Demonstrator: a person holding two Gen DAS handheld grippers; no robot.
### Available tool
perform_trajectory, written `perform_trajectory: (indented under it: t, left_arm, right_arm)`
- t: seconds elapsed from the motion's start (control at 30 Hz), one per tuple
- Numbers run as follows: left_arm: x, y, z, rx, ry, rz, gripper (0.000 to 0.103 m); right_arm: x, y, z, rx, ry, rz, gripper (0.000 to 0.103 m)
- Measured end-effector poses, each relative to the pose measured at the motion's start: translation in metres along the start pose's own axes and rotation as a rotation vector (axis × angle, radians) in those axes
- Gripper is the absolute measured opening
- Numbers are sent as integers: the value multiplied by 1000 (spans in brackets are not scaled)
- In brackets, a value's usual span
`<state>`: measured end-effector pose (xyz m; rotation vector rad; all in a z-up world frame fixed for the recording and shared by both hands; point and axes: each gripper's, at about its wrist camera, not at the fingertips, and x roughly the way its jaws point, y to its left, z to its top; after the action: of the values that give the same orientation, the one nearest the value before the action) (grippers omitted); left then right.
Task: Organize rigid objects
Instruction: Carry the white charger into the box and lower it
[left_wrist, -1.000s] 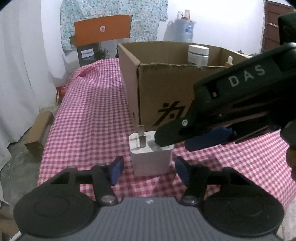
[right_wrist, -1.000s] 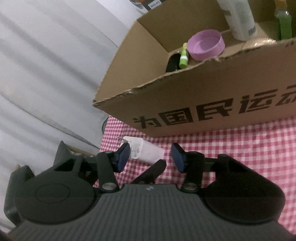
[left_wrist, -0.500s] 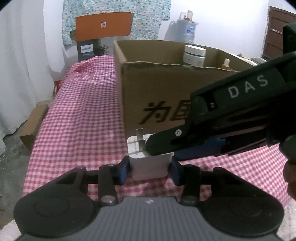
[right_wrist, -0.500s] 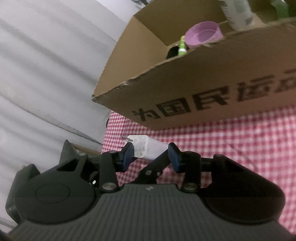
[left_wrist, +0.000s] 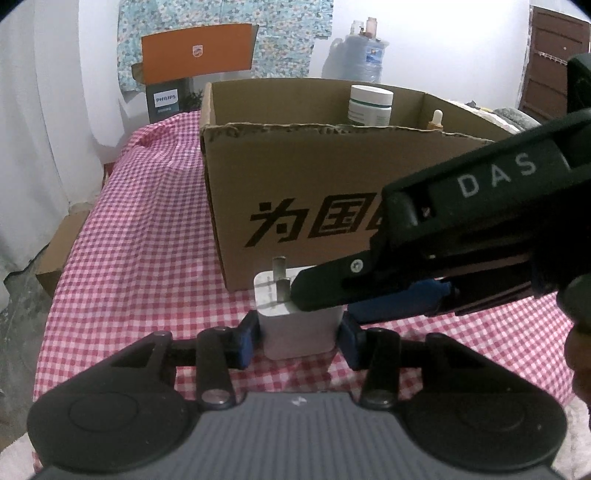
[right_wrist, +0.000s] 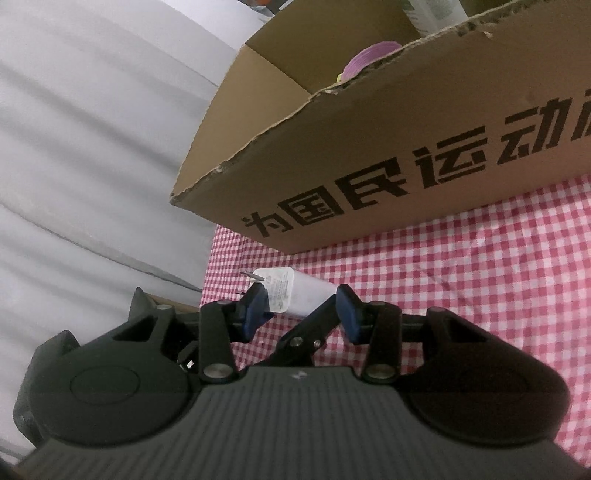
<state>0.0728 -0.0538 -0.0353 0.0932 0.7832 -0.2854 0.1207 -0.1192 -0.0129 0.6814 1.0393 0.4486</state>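
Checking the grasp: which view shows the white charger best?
Left wrist: the white charger sits centered, prongs up, between the left gripper pads. Right wrist shows it partly behind the right gripper fingers.

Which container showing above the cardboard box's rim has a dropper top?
The small brownish bottle at the right; the wider white jar left of it carries a flat lid.

Right hand-held gripper (left_wrist: 321, 295) crosses the white charger (left_wrist: 299, 332) in the left wrist view, covering the charger's right upper corner and part of one prong. It also blocks the printing on the cardboard box (left_wrist: 295, 177) past the second character. Box's front wall hides the white jar (left_wrist: 370, 105) below its shoulder and all but the tip of a dropper bottle (left_wrist: 437, 120). In the right wrist view, only a sliver of the purple lid (right_wrist: 365, 59) shows over that wall; charger label print too small to read.
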Motion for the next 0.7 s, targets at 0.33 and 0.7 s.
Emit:
perform_trajectory:
  t: [0.33, 0.7]
  left_arm:
    - [-58, -18, 16, 53, -95, 23, 46]
    - [-80, -66, 106, 162, -224, -40, 45]
  right_arm:
    - [-55, 22, -11, -54, -62, 63, 42]
    - [-148, 53, 37, -190, -253, 53, 44]
